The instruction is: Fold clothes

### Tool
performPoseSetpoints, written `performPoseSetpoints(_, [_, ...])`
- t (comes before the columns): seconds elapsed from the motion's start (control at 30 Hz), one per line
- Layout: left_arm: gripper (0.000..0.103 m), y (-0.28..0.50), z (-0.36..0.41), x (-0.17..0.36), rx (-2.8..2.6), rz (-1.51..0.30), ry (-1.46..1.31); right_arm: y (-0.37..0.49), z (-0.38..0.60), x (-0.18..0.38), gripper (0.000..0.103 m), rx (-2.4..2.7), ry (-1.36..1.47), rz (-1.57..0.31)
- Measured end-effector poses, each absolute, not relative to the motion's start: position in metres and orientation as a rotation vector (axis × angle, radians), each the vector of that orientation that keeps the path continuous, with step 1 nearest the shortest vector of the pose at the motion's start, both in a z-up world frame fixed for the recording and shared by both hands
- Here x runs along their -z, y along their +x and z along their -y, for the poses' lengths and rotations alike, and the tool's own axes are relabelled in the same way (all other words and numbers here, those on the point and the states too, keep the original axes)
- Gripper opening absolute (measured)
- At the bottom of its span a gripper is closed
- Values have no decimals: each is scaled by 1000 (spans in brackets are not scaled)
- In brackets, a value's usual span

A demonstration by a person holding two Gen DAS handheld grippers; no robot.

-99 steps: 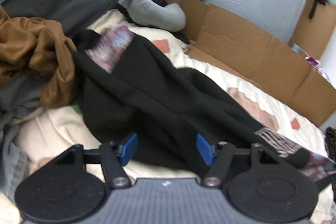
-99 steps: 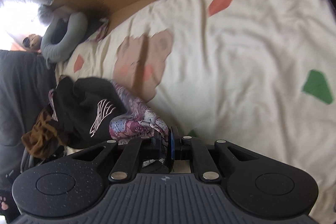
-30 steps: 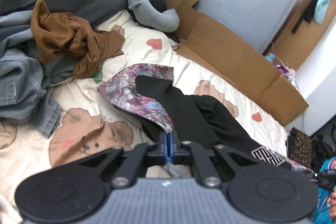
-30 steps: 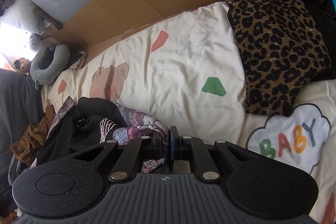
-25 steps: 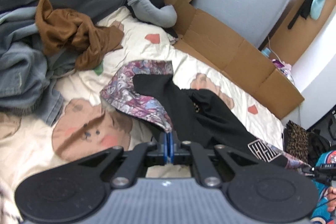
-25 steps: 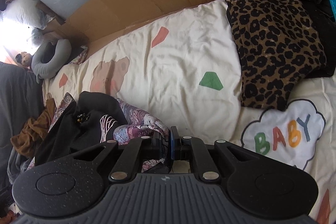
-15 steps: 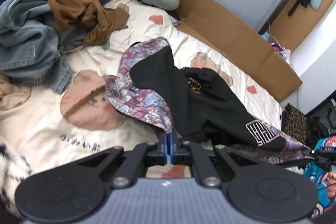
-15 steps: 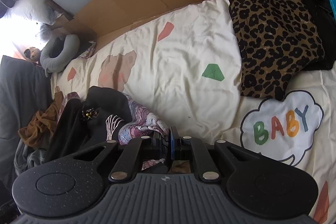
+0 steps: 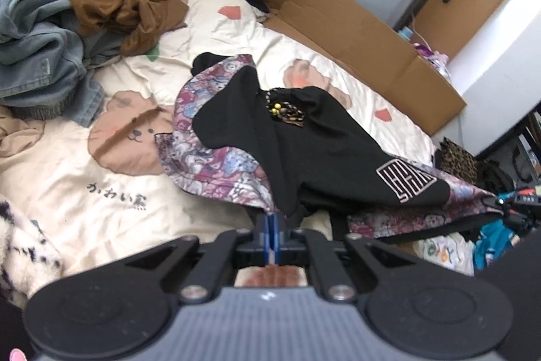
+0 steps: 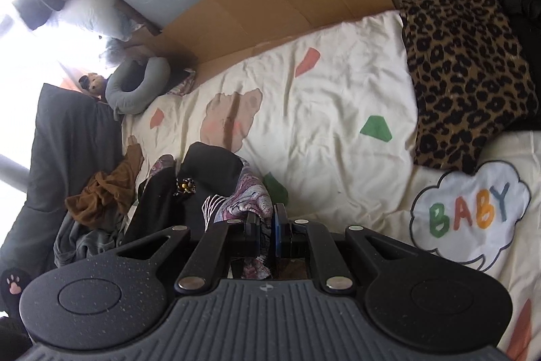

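black garment (image 9: 304, 154) stretched lengthwise along the bed (image 9: 101, 198), left hand-held gripper (image 9: 271, 227) and right hand-held gripper (image 10: 267, 234) each clamped on an opposite hem end.

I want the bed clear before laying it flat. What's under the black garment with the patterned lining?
Under the black garment the cream bear-print bedspread shows on every side. Anything directly beneath its bunched middle is covered. Both the left gripper and right gripper pinch its edge.

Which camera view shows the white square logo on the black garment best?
The left wrist view: the white square logo lies flat and whole on the black garment. In the right wrist view the logo is bunched, seen only in part beside the right claw.
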State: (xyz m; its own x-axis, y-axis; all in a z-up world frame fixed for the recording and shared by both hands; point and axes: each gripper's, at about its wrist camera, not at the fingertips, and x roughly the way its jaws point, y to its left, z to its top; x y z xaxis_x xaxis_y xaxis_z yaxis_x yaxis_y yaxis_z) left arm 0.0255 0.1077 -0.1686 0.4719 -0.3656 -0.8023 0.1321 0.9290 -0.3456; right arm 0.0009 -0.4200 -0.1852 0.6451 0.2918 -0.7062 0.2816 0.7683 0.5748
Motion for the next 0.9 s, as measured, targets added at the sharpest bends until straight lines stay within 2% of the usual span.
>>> performPoseSetpoints(0.33, [4,17,-107,204,360,-1153,-315,-13,445,227,6,96,732,-962])
performPoseSetpoints(0.5, [14,24,-119,219,311,-1193,-312,-18,448,250,8,155,706,-1006])
performPoseSetpoints(0.57, [15,30,-124,219,304,-1182,-299,-21,452,259,10,191,709,-1016])
performPoseSetpoints(0.73, [25,61,-132,226,259,-1150,-265,-31,466,280,11,273,743,-1045])
performPoseSetpoints(0.8, [30,75,-136,229,240,-1137,-252,-35,469,286,15,297,751,-1051])
performPoseSetpoints(0.9, [32,95,-141,234,211,-1117,-232,-37,470,292,22,316,742,-1051])
